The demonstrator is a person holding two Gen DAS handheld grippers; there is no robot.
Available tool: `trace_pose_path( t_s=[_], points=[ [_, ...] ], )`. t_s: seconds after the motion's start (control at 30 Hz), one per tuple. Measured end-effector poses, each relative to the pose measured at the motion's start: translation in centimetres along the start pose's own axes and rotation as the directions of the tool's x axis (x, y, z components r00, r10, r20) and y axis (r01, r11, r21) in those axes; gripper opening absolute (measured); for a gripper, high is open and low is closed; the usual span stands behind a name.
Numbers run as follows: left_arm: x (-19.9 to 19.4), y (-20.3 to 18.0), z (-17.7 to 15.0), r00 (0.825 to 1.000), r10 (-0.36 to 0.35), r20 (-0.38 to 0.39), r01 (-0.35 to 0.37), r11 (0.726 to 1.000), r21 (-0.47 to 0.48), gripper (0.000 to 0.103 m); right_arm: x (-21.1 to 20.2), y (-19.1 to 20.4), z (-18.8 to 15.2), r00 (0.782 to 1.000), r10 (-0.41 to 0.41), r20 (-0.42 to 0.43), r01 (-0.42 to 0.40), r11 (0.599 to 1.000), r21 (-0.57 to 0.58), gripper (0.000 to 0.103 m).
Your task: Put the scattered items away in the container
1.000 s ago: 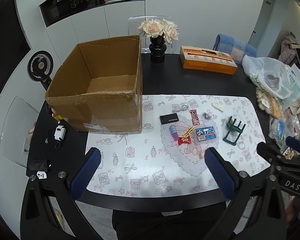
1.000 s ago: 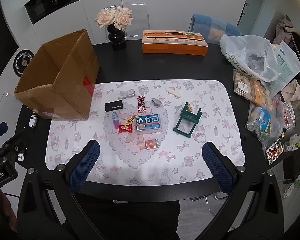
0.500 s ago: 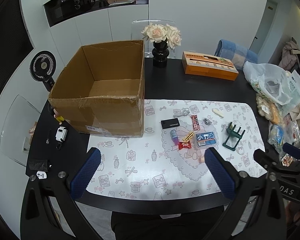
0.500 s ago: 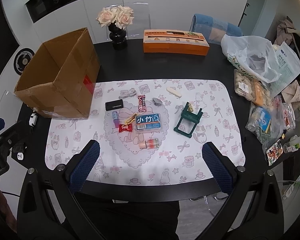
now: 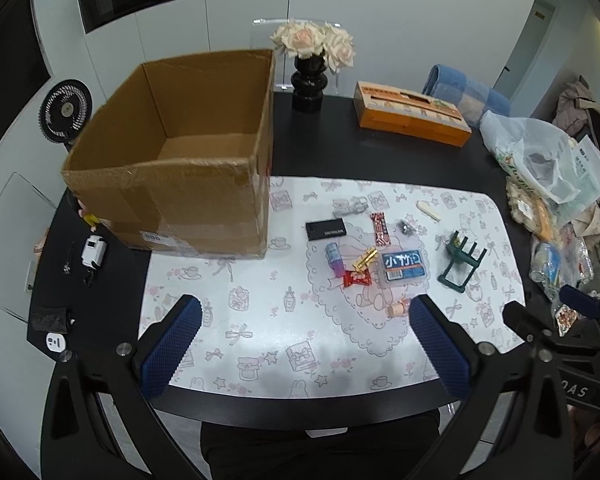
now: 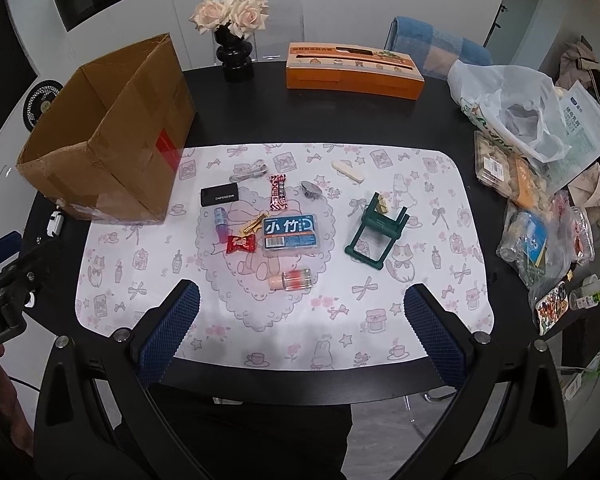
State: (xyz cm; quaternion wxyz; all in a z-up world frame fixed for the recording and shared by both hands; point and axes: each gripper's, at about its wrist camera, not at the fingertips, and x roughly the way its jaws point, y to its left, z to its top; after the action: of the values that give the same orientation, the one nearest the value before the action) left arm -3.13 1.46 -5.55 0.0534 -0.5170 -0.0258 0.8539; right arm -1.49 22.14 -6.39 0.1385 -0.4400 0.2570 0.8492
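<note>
An open, empty cardboard box (image 5: 172, 168) (image 6: 112, 136) stands at the mat's left end. Small items lie scattered mid-mat: a black card case (image 6: 219, 196), a blue clear case (image 6: 289, 231) (image 5: 402, 266), a red candy (image 6: 241, 244), a striped snack bar (image 6: 278, 192), a purple tube (image 6: 220, 222), a gold clip (image 6: 254, 223), a peach bottle (image 6: 292, 280), a green toy stool (image 6: 376, 232) (image 5: 462, 260), a cable (image 6: 249, 172) and a cream stick (image 6: 348, 171). My left gripper (image 5: 306, 346) and right gripper (image 6: 300, 332) hover open over the near mat edge, holding nothing.
A patterned white mat (image 6: 380, 320) covers the black table (image 6: 340, 120). A black vase of roses (image 6: 234, 56) and an orange tissue box (image 6: 354, 70) stand at the back. Plastic bags and snack packs (image 6: 532, 160) crowd the right side. A fan (image 5: 64, 112) sits left of the box.
Both grippers have drawn back and risen slightly, so the table looks a little farther off. Nothing on the mat has moved.
</note>
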Motion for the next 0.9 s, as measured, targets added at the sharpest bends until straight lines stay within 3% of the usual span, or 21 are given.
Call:
trace_pose_path(
  t_s=[0.53, 0.67, 0.77, 0.9],
  points=[
    [8.7, -4.1, -0.8, 0.995, -0.089, -0.051, 0.09, 0.996, 0.013, 0.103, 8.2, -6.2, -0.7, 0.998, -0.022, -0.062, 0.026, 0.998, 0.055, 0.103],
    [11.1, -5.3, -0.9, 0.995, -0.079, -0.065, 0.082, 0.996, 0.043, 0.103, 10.1, -7.2, -0.7, 0.997, -0.034, -0.072, 0.038, 0.998, 0.059, 0.103],
    [13.1, -6.2, -1.0, 0.996, -0.031, -0.087, 0.037, 0.997, 0.073, 0.103, 11.2, -8.1, -0.8, 0.997, -0.032, -0.074, 0.037, 0.996, 0.075, 0.103],
    [15.4, -6.9, -1.5, 0.993, -0.044, -0.108, 0.052, 0.996, 0.073, 0.103, 12.2, -9.1, -0.8, 0.997, -0.026, -0.067, 0.031, 0.997, 0.075, 0.103]
  ],
)
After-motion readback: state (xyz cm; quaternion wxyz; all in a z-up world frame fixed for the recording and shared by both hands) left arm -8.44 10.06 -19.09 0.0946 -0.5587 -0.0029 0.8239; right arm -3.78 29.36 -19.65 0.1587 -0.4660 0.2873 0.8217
